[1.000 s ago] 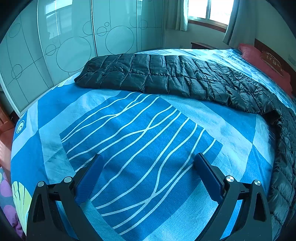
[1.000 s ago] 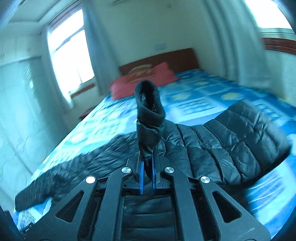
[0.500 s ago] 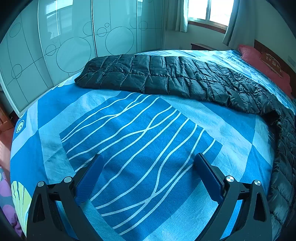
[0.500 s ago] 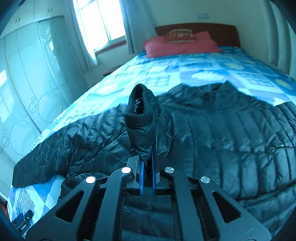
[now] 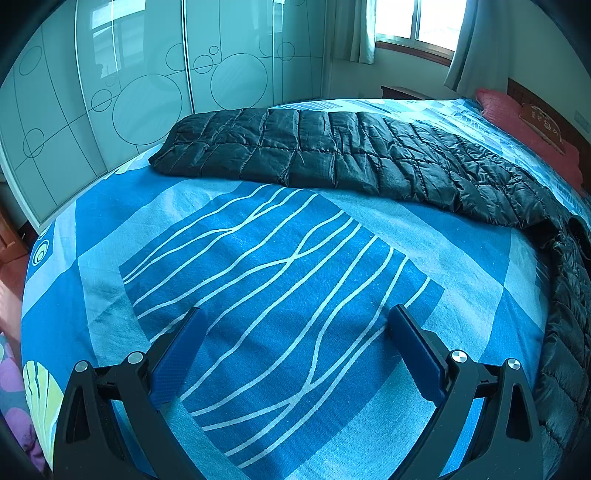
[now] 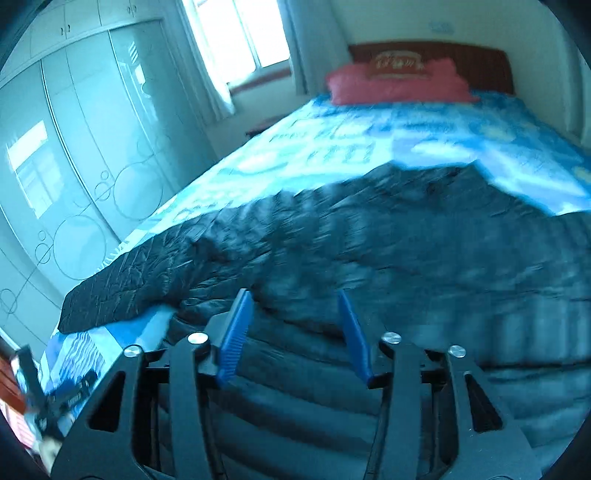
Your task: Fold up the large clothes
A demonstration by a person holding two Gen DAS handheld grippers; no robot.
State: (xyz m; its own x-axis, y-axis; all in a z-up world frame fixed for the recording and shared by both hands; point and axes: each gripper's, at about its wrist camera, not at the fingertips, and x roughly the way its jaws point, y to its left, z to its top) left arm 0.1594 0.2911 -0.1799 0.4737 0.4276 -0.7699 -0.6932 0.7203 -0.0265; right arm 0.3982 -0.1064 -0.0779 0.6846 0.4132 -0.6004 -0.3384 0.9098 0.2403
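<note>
A large black quilted down jacket (image 5: 354, 155) lies spread on the bed, one long part stretching across the far side and the body running down the right edge. My left gripper (image 5: 295, 321) is open and empty, low over the blue patterned sheet, apart from the jacket. In the right wrist view the jacket (image 6: 406, 236) fills the middle, blurred by motion. My right gripper (image 6: 295, 299) is open and empty just above the jacket's body.
The bed has a blue sheet (image 5: 258, 258) with white wavy lines. A red pillow (image 6: 399, 83) lies against the wooden headboard. Glass wardrobe doors (image 5: 147, 85) stand along the bed's left side. A window (image 5: 413, 22) with curtains is at the back.
My right gripper has opened and let go of the jacket sleeve it held; the sleeve has dropped onto the jacket. The right view has swung left. My left gripper has stayed still.
</note>
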